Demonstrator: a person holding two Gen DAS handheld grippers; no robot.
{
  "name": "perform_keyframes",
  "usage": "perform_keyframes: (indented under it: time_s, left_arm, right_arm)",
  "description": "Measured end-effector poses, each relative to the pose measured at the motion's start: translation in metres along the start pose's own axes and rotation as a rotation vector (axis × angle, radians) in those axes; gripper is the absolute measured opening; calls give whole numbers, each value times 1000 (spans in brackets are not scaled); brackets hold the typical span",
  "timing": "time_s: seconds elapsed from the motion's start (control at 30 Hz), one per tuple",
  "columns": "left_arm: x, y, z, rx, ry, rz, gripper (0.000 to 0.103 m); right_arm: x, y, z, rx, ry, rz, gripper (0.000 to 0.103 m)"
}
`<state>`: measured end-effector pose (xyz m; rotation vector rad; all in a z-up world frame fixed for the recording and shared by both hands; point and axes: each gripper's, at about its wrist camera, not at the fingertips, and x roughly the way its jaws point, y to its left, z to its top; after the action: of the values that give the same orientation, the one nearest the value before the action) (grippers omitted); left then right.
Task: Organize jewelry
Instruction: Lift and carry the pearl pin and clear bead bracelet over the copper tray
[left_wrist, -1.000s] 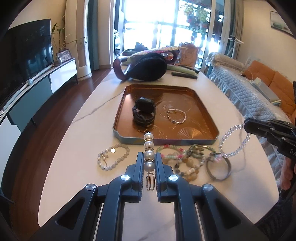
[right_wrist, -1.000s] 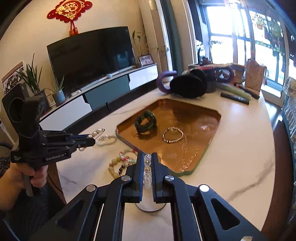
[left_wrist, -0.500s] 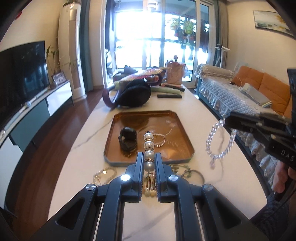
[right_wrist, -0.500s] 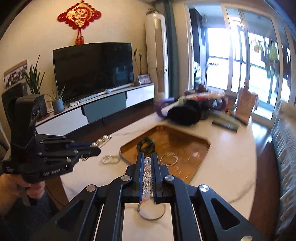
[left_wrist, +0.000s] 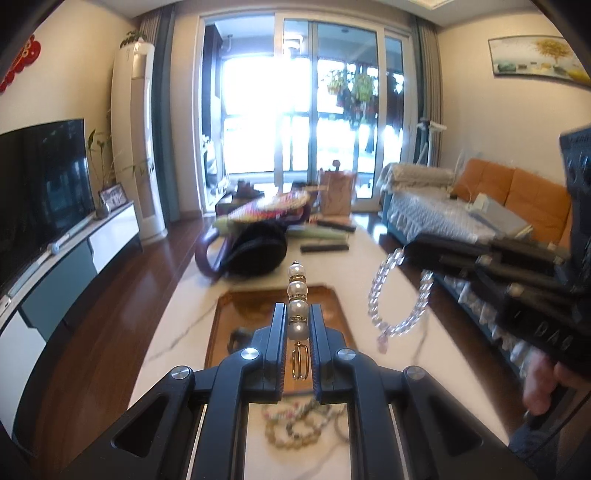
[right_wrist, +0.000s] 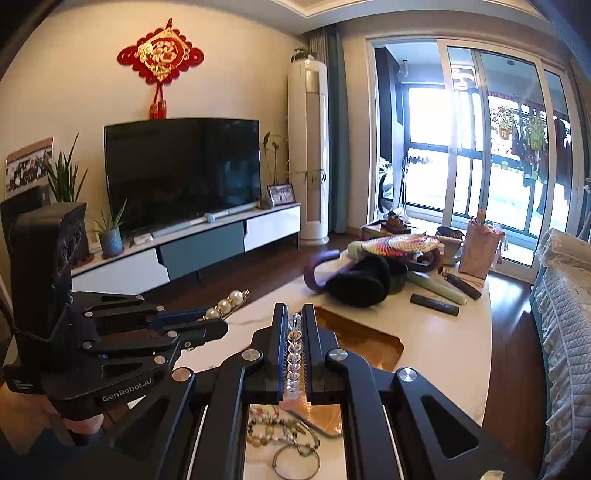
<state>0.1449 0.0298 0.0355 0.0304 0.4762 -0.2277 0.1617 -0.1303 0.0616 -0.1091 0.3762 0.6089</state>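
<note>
My left gripper (left_wrist: 297, 314) is shut on a pearl bracelet (left_wrist: 296, 291), whose pearls stick up past the fingertips while a gold loop hangs between the jaws. To its right, my right gripper (left_wrist: 480, 266) holds a clear crystal bracelet (left_wrist: 399, 295) that dangles in the air. In the right wrist view the right gripper (right_wrist: 294, 314) is shut on those clear beads (right_wrist: 294, 347), and the left gripper (right_wrist: 207, 328) with its pearls (right_wrist: 225, 304) is at the left. Both hang above the white table, near the copper tray (left_wrist: 251, 306) (right_wrist: 362, 336). Several loose bracelets (left_wrist: 295, 424) (right_wrist: 280, 428) lie under the grippers.
Black earmuffs (left_wrist: 258, 254) with a purple band, a dark remote (left_wrist: 325, 247) and a paper bag (left_wrist: 336, 195) sit at the table's far end. A thin metal bangle (right_wrist: 295, 461) lies near the front edge. A TV stand (right_wrist: 184, 251) is left, and a sofa (left_wrist: 517, 199) right.
Both grippers have risen well above the table, each still shut on its bracelet. The tray and the loose bracelets now sit lower and partly hidden behind the fingers.
</note>
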Motion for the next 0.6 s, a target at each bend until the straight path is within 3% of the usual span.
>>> perform_keyframes:
  time_s: [0.23, 0.6]
  left_arm:
    - [5, 0, 28, -13, -61, -28, 11]
    - [102, 10, -8, -69, 93, -57, 11]
  right_arm:
    - [11, -14, 10, 31, -22, 2, 7]
    - [69, -36, -23, 53, 103, 1, 7]
